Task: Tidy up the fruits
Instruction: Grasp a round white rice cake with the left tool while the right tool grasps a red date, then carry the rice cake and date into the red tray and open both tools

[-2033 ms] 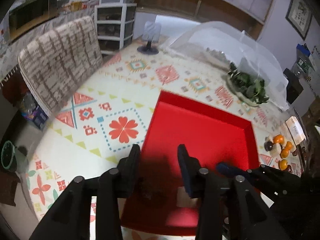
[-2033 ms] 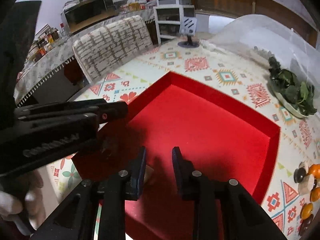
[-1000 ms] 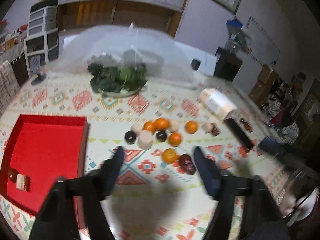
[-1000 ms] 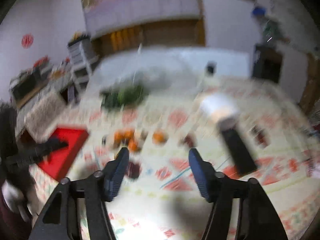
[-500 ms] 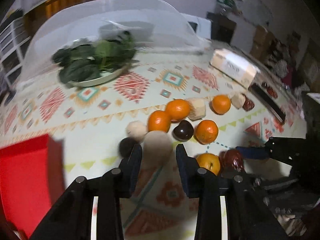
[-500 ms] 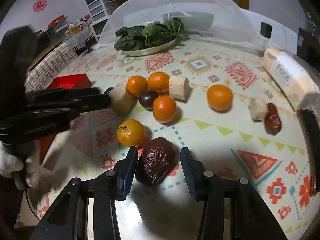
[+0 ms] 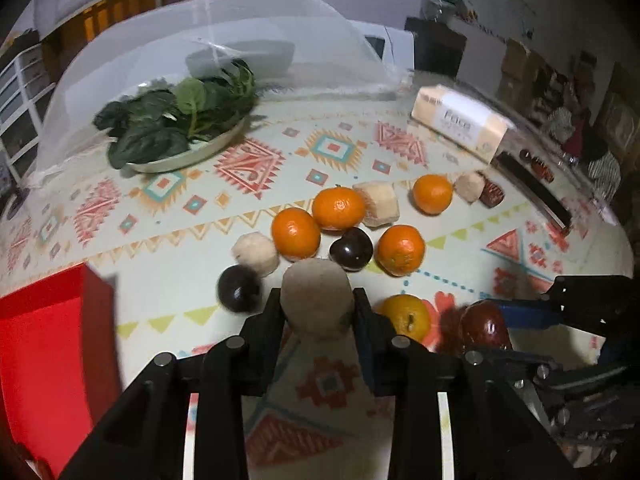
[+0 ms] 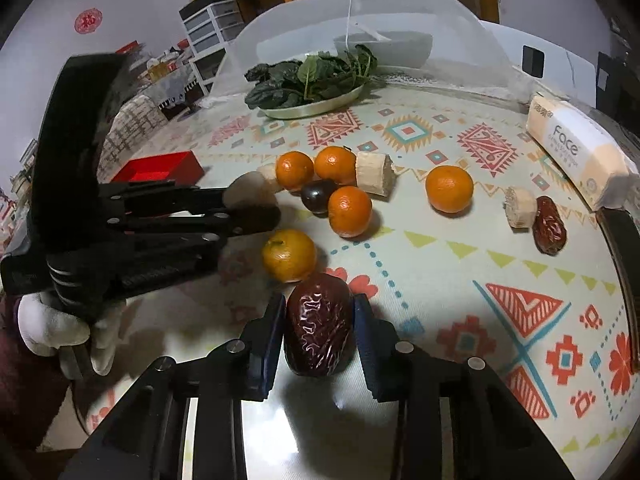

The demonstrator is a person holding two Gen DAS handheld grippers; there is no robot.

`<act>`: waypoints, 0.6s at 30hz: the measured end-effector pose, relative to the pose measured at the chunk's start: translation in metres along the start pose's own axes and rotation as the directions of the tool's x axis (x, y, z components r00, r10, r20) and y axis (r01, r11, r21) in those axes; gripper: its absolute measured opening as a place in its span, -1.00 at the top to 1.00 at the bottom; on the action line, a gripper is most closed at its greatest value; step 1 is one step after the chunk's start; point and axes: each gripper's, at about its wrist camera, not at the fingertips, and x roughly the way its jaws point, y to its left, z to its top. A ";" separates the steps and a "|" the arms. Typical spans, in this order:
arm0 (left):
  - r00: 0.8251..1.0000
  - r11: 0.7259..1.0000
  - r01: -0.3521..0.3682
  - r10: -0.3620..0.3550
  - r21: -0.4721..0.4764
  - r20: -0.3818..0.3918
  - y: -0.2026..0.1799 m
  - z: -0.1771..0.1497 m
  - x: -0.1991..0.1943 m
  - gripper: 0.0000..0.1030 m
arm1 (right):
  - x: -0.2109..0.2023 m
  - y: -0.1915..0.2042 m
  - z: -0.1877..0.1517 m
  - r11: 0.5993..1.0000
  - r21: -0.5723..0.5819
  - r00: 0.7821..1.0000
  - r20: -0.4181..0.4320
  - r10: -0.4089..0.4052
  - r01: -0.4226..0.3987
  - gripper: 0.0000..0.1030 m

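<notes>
My left gripper (image 7: 317,308) is shut on a pale beige banana chunk (image 7: 316,298), seen also in the right wrist view (image 8: 250,194). My right gripper (image 8: 318,320) is shut on a wrinkled dark red date (image 8: 319,330), which also shows in the left wrist view (image 7: 484,326). Several oranges (image 7: 296,233) (image 8: 350,211), dark plums (image 7: 351,249) and more banana chunks (image 8: 374,174) lie on the patterned tablecloth. The red tray (image 7: 44,344) sits at the left, and it shows small in the right wrist view (image 8: 158,169).
A plate of leafy greens (image 8: 316,80) sits under a mesh food cover (image 7: 224,44) at the back. A tissue pack (image 8: 576,148) and a black bar (image 8: 622,248) lie at the right. Another date (image 8: 550,226) rests beside a banana chunk.
Both grippers swung from over the red tray to the fruit pile. The left closed on the banana chunk and the right closed on the date.
</notes>
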 end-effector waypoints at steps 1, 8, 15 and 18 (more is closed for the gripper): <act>1.000 1.000 0.002 -0.001 -0.008 0.012 0.001 -0.002 -0.008 0.37 | -0.004 0.001 -0.001 1.000 0.001 1.000 0.006 -0.001 0.001 0.29; 0.996 0.995 0.004 0.005 -0.103 0.090 0.020 -0.023 -0.062 0.37 | -0.029 0.014 -0.006 1.000 0.011 0.999 0.044 0.006 -0.007 0.29; 0.981 0.957 -0.105 0.144 -0.271 0.130 0.078 -0.059 -0.117 0.37 | -0.040 0.058 0.003 0.998 -0.035 0.997 0.058 0.058 -0.056 0.29; 0.973 0.917 -0.138 0.195 -0.375 0.120 0.118 -0.079 -0.133 0.37 | -0.033 0.090 0.015 0.992 -0.075 0.993 0.054 0.109 -0.105 0.29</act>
